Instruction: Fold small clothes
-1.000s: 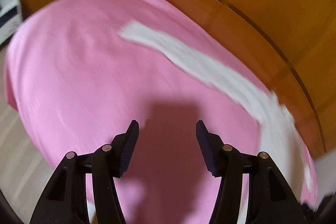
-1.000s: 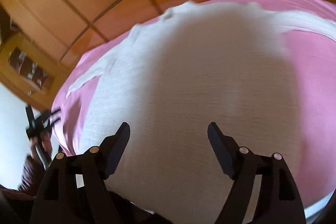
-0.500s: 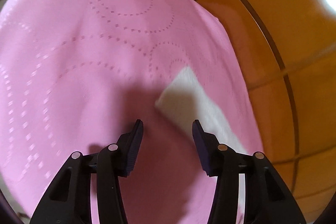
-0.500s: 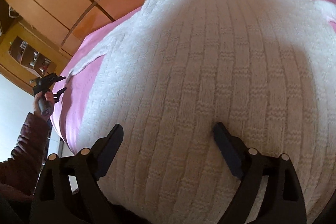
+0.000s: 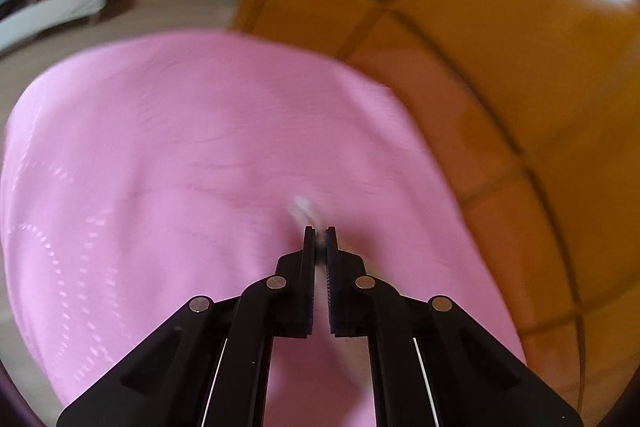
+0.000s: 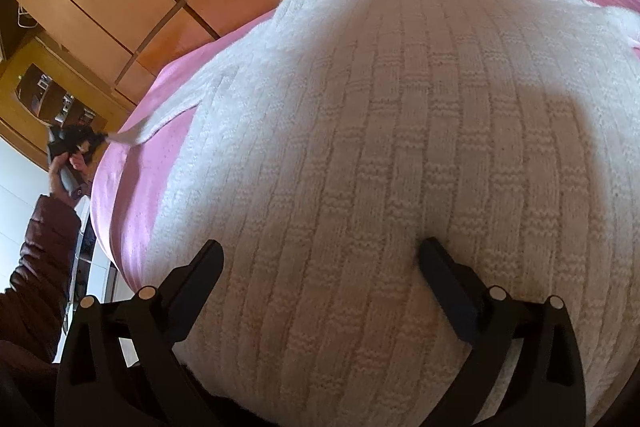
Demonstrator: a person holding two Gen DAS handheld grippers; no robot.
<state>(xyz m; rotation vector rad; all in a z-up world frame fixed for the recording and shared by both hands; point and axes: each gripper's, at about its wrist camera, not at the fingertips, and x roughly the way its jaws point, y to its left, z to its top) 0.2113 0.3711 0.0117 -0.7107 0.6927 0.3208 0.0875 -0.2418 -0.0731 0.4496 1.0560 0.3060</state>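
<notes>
The left gripper [image 5: 319, 231] has its jaws pinched together on the tip of a white sleeve [image 5: 303, 207], a tuft of knit poking out past the fingertips. Under it spreads a pink sheet [image 5: 160, 167], with an orange wooden wardrobe [image 5: 500, 67] beyond its far edge. The right gripper [image 6: 320, 259] has its jaws spread wide, hovering over the body of the white sweater [image 6: 380, 147]. The sweater lies flat on the sheet, its sleeve stretched out to the left gripper at the sheet's edge.
</notes>
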